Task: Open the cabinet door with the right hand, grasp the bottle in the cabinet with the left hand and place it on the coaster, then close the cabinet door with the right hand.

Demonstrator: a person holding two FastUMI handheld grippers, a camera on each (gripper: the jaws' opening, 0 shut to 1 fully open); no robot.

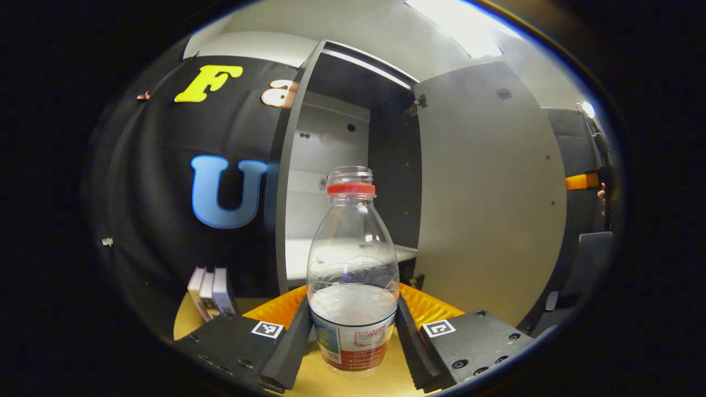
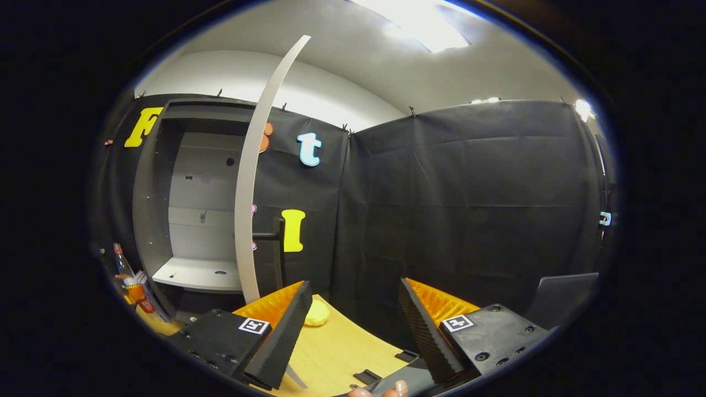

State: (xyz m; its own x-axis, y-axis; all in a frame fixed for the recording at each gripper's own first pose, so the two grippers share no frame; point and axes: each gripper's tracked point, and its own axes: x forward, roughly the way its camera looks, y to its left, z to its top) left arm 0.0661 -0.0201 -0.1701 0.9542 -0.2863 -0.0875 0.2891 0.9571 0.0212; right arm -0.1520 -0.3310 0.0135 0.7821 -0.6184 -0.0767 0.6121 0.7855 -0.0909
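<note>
Left gripper view: bottle [image 1: 353, 264] stands upright at frame center btwn the left gripper [image 1: 353, 342] fingers, on the table [image 1: 190, 320]. Cabinet [image 1: 331, 165] behind it, door [image 1: 491, 193] swung open to the right. Books [image 1: 212, 292] at lower left. Right gripper view: cabinet at left, coaster [image 2: 317, 314] on table at bottom center.

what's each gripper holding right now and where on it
The left gripper clamps the bottle by its lower body, at the label. The right gripper is open, holding nothing.

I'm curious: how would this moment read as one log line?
door: open | left gripper: shut on bottle | right gripper: open, empty | coaster: bare
</note>
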